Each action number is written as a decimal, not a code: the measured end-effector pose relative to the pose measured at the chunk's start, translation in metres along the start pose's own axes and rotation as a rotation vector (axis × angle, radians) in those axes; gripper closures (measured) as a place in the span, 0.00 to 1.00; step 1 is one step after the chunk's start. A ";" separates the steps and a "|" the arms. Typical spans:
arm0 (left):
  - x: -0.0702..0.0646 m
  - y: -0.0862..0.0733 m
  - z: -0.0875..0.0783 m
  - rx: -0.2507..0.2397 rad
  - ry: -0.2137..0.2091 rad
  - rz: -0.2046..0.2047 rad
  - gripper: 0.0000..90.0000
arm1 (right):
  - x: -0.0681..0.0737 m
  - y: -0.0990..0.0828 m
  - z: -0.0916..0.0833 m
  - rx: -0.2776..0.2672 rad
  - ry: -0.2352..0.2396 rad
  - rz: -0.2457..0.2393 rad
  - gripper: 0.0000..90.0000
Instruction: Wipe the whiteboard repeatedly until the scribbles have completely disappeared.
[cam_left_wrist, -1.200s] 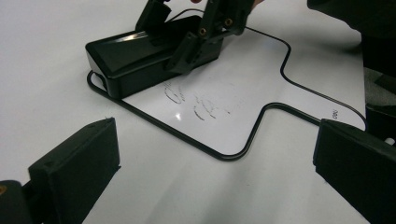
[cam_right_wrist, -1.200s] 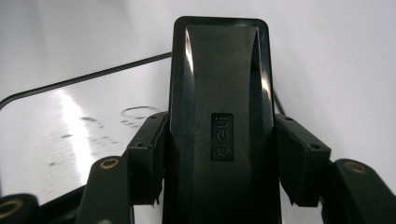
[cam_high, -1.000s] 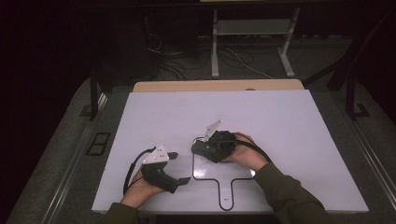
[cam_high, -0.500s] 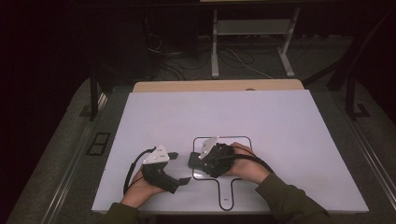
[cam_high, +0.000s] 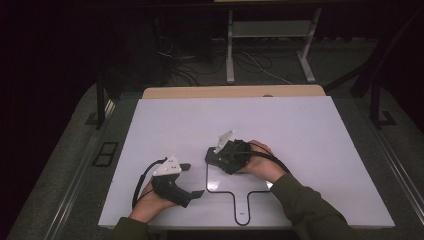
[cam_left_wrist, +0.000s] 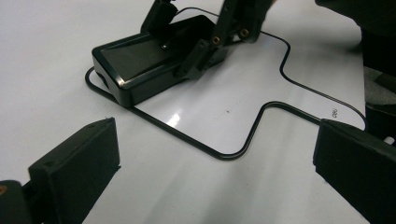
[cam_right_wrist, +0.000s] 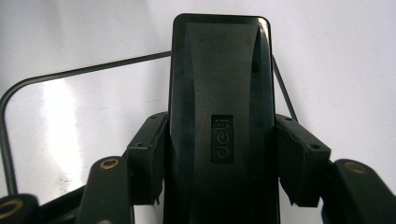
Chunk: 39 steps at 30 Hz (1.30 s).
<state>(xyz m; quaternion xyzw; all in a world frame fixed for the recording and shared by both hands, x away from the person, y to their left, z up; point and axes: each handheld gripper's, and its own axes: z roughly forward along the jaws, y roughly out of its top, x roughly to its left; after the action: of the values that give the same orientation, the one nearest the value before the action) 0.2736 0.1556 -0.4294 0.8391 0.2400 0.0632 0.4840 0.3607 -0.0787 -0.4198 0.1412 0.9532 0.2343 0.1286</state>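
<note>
Right tool (cam_right_wrist: 215, 163) has its two black jaws clamped on the sides of a flat black rectangular plastic box with "deli" stamped on top (cam_right_wrist: 219, 84), which sits low at the upper left corner of the thin black paddle-shaped outline (cam_high: 235, 192) drawn on the white surface (cam_high: 300, 130). Left tool (cam_high: 192, 180) is just beside it, jaws wide apart, nothing in them.
</note>
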 end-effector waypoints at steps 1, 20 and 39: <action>0.000 0.000 0.000 0.001 0.000 0.000 0.00 | 0.001 0.000 0.000 -0.003 -0.006 -0.002 0.44; -0.001 0.000 0.001 0.003 0.000 0.000 0.00 | 0.049 -0.010 -0.017 -0.017 0.077 -0.084 0.44; 0.000 0.000 0.001 0.005 -0.005 0.001 0.00 | -0.016 0.002 0.004 0.022 -0.007 0.015 0.44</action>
<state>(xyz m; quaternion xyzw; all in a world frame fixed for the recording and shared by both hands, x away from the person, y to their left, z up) 0.2739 0.1545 -0.4303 0.8408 0.2383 0.0608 0.4823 0.3773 -0.0804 -0.4189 0.1504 0.9542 0.2240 0.1288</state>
